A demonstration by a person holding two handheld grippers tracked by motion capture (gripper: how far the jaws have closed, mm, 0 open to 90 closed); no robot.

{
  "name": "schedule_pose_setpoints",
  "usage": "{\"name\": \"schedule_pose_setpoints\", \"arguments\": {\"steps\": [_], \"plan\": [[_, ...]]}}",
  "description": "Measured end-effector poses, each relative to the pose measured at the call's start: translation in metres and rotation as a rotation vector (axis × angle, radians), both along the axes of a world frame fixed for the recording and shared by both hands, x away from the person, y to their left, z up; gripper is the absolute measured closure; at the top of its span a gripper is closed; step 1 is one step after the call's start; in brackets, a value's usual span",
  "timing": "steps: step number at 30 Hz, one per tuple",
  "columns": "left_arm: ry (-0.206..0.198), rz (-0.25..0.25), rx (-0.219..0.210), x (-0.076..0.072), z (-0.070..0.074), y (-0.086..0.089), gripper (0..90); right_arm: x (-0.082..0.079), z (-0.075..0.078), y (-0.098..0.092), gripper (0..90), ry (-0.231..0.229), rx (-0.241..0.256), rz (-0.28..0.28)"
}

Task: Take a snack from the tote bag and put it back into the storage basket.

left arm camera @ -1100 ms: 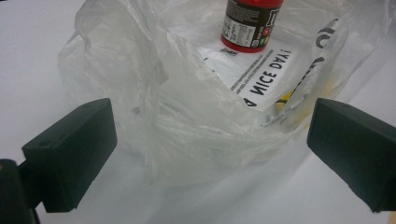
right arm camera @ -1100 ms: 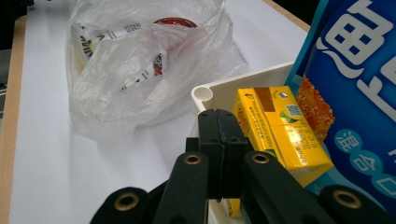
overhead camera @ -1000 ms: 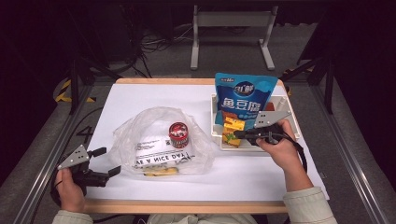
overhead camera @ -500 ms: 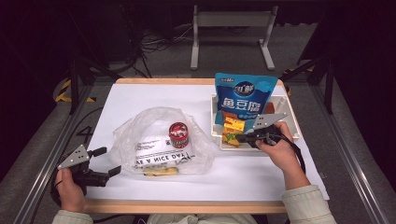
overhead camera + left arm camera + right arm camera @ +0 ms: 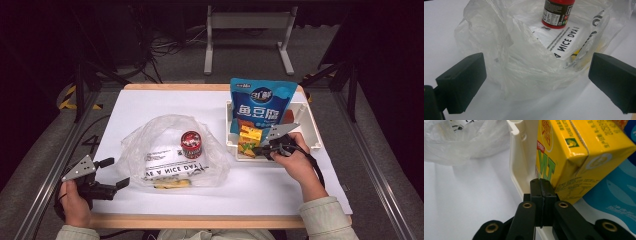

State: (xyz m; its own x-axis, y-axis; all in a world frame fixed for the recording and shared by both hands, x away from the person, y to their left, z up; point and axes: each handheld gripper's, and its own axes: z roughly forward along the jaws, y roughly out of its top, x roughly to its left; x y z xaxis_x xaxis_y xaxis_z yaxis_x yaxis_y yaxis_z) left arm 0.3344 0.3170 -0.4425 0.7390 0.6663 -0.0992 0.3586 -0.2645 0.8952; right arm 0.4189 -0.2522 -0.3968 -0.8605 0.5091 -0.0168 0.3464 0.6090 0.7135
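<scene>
At the white bench (image 5: 150, 107), the right gripper (image 5: 263, 148) noses into the near-left corner of the white bin (image 5: 314, 137), its jaws pressed flat together with nothing between them. The yellow drink carton (image 5: 574, 157) lies dead ahead at 12 o'clock in the right gripper view, leaning with its long axis tipped toward 1 o'clock and its lower corner just beyond the closed jaw tips; whether they touch it cannot be told. The bin wall rises just to the left of the jaws, so any grab, by this reading, first needs the jaws to part and then to straddle the carton's narrow width. A blue snack pouch (image 5: 261, 105) stands upright behind the carton at the bin's far side.

Across the bench, the left gripper (image 5: 116, 172) waits at 7 o'clock from the clear plastic bag (image 5: 165, 150), jaws spread wide and empty, the bag's crumpled near edge lying between them in the left gripper view. A red can (image 5: 191, 144) stands upright on the bag. The right hand is by far the nearer to the carton; the left is well apart from it, placed for the bag.
</scene>
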Motion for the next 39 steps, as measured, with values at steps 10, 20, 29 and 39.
{"name": "schedule_pose_setpoints", "arguments": {"steps": [10, 20, 29, 39], "plan": [[0.002, 0.0, 0.0, 0.0, 0.0, 0.0, 2.1, 0.001, -0.002, -0.001, 90.0, 0.009, -0.008, -0.009], [0.002, -0.001, -0.001, 0.0, 0.0, 0.0, 2.0, 0.003, -0.004, -0.007, 90.0, 0.014, -0.007, -0.028], [0.003, -0.001, 0.0, 0.0, 0.0, 0.0, 2.0, 0.005, -0.006, -0.01, 90.0, 0.021, -0.005, -0.037], [0.003, 0.0, -0.001, 0.0, 0.0, 0.001, 2.1, -0.007, 0.012, -0.005, 79.8, 0.007, 0.025, 0.0]]}}
